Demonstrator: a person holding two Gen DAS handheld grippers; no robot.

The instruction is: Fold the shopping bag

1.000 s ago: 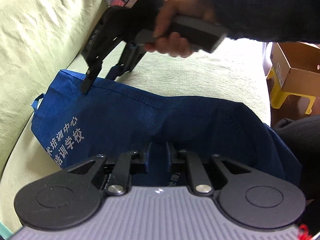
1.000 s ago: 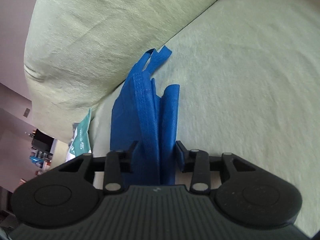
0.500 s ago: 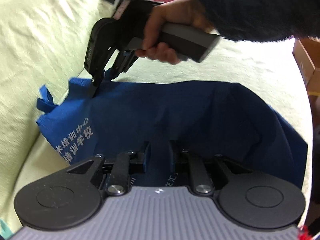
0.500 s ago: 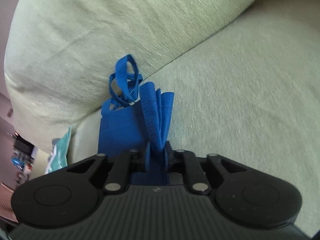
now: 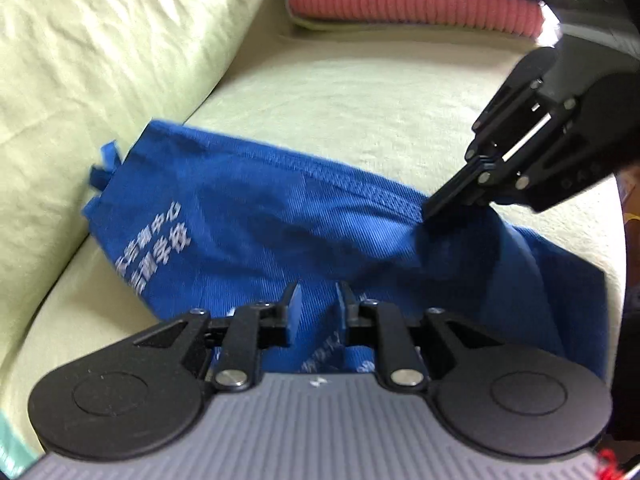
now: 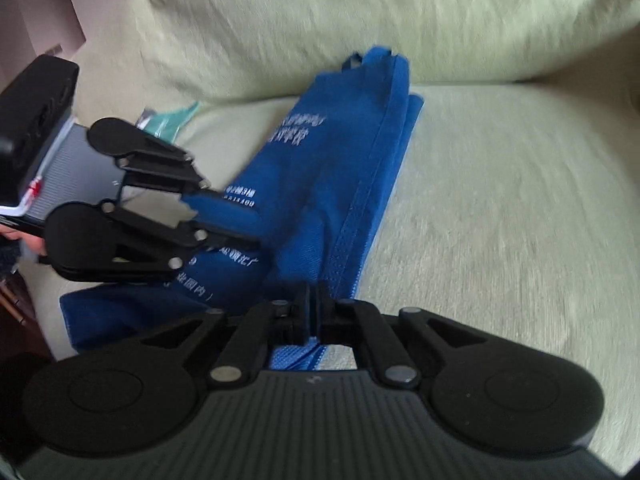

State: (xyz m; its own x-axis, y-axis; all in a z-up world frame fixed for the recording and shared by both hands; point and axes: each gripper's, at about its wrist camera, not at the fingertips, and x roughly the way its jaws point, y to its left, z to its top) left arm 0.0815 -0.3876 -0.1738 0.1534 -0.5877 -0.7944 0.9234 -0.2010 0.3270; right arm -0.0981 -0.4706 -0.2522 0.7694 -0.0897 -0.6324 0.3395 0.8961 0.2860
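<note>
A blue non-woven shopping bag (image 5: 256, 224) with white printed characters lies flattened on a pale green sofa seat, its handles (image 5: 102, 166) toward the back cushion. It also shows in the right wrist view (image 6: 320, 168). My left gripper (image 5: 317, 304) has its jaws narrowly apart around a fold of the bag's near edge; it shows from the side in the right wrist view (image 6: 230, 216). My right gripper (image 6: 314, 300) is shut on the bag's stitched edge; in the left wrist view (image 5: 434, 208) it pinches that hem at the right.
The sofa back cushion (image 6: 360, 16) rises behind the bag. Folded pink and teal textiles (image 5: 412, 4) are stacked at the far end of the seat (image 5: 360, 96). A teal packet (image 6: 168, 120) lies by the cushion.
My right gripper has moved along the bag's hem from the handle end toward the middle, still shut on it. Both cameras have swung, and the bag lies flatter.
</note>
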